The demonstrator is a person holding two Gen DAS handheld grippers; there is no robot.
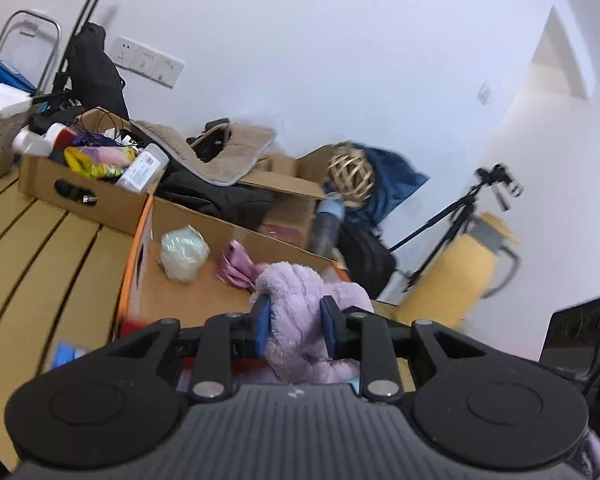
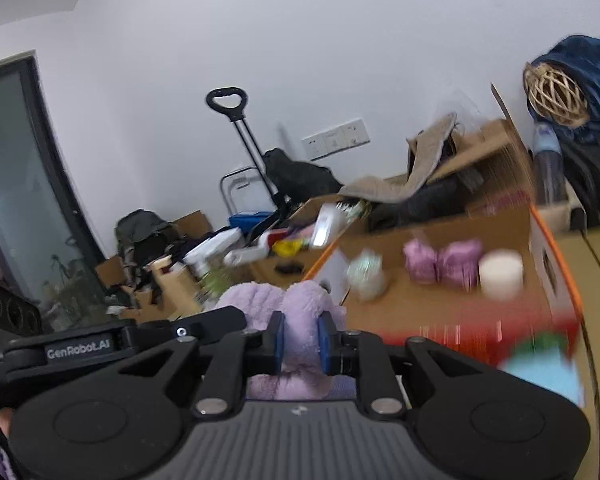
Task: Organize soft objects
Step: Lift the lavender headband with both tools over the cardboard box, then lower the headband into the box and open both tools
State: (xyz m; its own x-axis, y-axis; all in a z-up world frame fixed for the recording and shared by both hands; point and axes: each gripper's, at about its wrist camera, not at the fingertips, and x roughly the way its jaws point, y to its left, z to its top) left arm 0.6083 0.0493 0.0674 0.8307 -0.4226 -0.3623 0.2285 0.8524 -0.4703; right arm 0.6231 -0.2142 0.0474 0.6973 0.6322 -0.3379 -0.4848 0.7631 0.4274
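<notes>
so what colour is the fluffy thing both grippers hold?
Pale lilac fluffy fabric, clearest in the left wrist view.

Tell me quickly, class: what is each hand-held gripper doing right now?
Left hand-held gripper: shut on the fluffy lilac cloth.
Right hand-held gripper: shut on the fluffy lilac cloth too.

Lilac fluffy cloth (image 1: 300, 320) (plain), orange-edged box (image 1: 134, 264), seemingly pink bundle (image 1: 236, 266).

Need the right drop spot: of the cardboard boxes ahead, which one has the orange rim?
The nearest box, holding a white wrapped bundle and pink fabric. The box behind it is plain brown and crammed with bottles.
</notes>
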